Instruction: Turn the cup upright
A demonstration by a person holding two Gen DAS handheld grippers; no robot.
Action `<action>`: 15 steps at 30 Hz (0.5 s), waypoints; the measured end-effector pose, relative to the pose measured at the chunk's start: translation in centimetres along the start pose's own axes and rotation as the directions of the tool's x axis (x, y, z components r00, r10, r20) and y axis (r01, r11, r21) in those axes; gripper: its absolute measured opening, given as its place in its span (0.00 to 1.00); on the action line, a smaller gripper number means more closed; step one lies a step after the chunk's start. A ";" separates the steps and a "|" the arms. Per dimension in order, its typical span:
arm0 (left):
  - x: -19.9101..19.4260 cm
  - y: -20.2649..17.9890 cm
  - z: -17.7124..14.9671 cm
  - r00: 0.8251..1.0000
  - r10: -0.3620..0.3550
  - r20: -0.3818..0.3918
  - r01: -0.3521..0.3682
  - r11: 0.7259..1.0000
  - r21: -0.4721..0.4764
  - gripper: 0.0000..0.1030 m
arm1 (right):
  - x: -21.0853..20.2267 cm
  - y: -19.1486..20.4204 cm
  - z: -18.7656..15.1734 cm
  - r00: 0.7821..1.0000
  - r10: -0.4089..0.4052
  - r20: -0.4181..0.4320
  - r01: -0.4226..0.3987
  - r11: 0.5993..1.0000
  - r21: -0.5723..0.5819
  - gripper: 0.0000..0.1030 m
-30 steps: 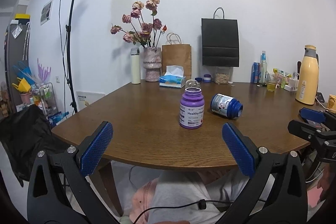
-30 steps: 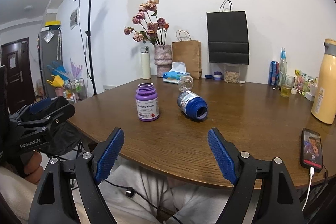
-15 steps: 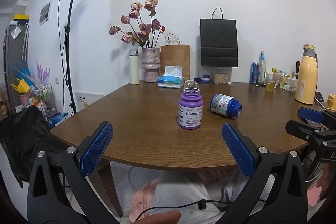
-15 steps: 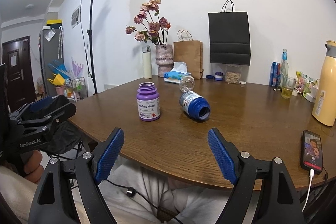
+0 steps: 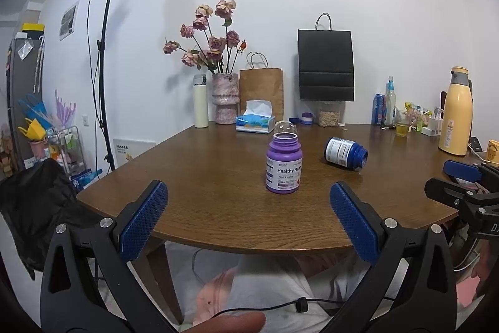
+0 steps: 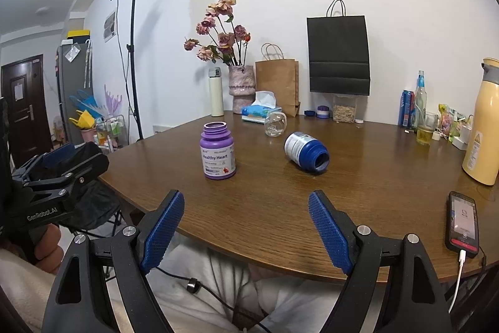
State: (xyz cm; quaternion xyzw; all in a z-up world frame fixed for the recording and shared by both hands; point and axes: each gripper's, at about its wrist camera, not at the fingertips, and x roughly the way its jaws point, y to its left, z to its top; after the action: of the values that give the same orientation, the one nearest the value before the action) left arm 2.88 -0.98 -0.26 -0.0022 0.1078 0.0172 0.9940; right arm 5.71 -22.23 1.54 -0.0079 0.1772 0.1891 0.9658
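Right gripper (image 6: pixel 246 231) at 6 o'clock, blue pads spread wide, nothing between them, held off the near edge of the wooden table (image 6: pixel 280 208). Purple bottle (image 6: pixel 217 151) upright, lidless, at 11 o'clock. Blue bottle (image 6: pixel 307 152) on its side at 1 o'clock, mouth toward camera. Beyond, at 12, a clear glass cup (image 6: pixel 275 124), seemingly tipped over. Phone (image 6: pixel 463 223) at 3 o'clock.

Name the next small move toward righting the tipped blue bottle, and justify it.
Probably advance the right gripper toward the blue bottle: it lies on its side, mouth facing the near right, while both grippers are open, empty and short of it; the purple bottle is already upright.
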 end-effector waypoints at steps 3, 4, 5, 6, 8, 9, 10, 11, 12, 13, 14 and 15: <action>-0.1 0.0 0.0 1.000 0.002 0.004 -0.002 1.000 0.002 1.00 | 0.0 0.0 0.0 1.000 -0.001 0.000 0.001 1.000 -0.001 0.84; -0.1 0.1 -0.1 1.000 0.004 0.005 -0.004 1.000 0.003 1.00 | 0.0 0.0 0.0 1.000 -0.001 -0.001 0.001 1.000 -0.001 0.84; -0.1 0.1 -0.1 1.000 0.004 0.005 -0.004 1.000 0.002 1.00 | 0.0 0.0 0.0 1.000 -0.002 -0.002 0.002 1.000 -0.004 0.84; -0.1 0.1 -0.1 1.000 0.004 0.006 -0.004 1.000 0.001 1.00 | 0.0 0.0 0.1 1.000 -0.004 -0.001 0.004 1.000 -0.006 0.84; -0.1 0.1 -0.1 1.000 0.004 0.005 -0.004 1.000 0.002 1.00 | 0.0 0.0 0.1 1.000 -0.004 -0.002 0.004 1.000 -0.006 0.84; -0.1 0.1 -0.1 1.000 0.003 0.006 -0.003 1.000 0.003 1.00 | 0.0 0.0 0.1 1.000 -0.004 -0.003 0.004 1.000 -0.005 0.84; -0.1 0.1 -0.1 1.000 0.005 0.006 -0.005 1.000 0.003 1.00 | 0.0 0.0 0.1 1.000 -0.004 -0.004 0.004 1.000 -0.005 0.84; -0.1 0.1 -0.1 1.000 0.005 0.006 -0.005 1.000 0.002 1.00 | 0.0 0.0 0.1 1.000 -0.004 -0.004 0.004 1.000 -0.005 0.84; -0.1 0.1 0.0 1.000 0.005 0.007 -0.005 1.000 0.003 1.00 | 0.0 0.0 0.1 1.000 -0.004 -0.003 0.004 1.000 -0.006 0.84; -0.1 0.1 0.0 1.000 0.005 0.008 -0.005 1.000 0.003 1.00 | 0.0 0.0 0.1 1.000 -0.004 -0.002 0.004 1.000 -0.007 0.84; -0.1 0.1 0.0 1.000 0.005 0.009 -0.005 1.000 0.003 1.00 | 0.0 0.0 0.2 1.000 -0.005 -0.001 0.005 1.000 -0.008 0.84; -0.1 0.1 0.0 1.000 0.005 0.008 -0.005 1.000 0.004 1.00 | 0.0 0.0 0.1 1.000 -0.004 -0.002 0.004 1.000 -0.007 0.84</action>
State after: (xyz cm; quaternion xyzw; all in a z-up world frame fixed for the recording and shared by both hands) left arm 2.75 -0.89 -0.27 0.0004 0.1037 0.0194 0.9944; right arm 5.78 -22.24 1.66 -0.0117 0.1775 0.1877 0.9660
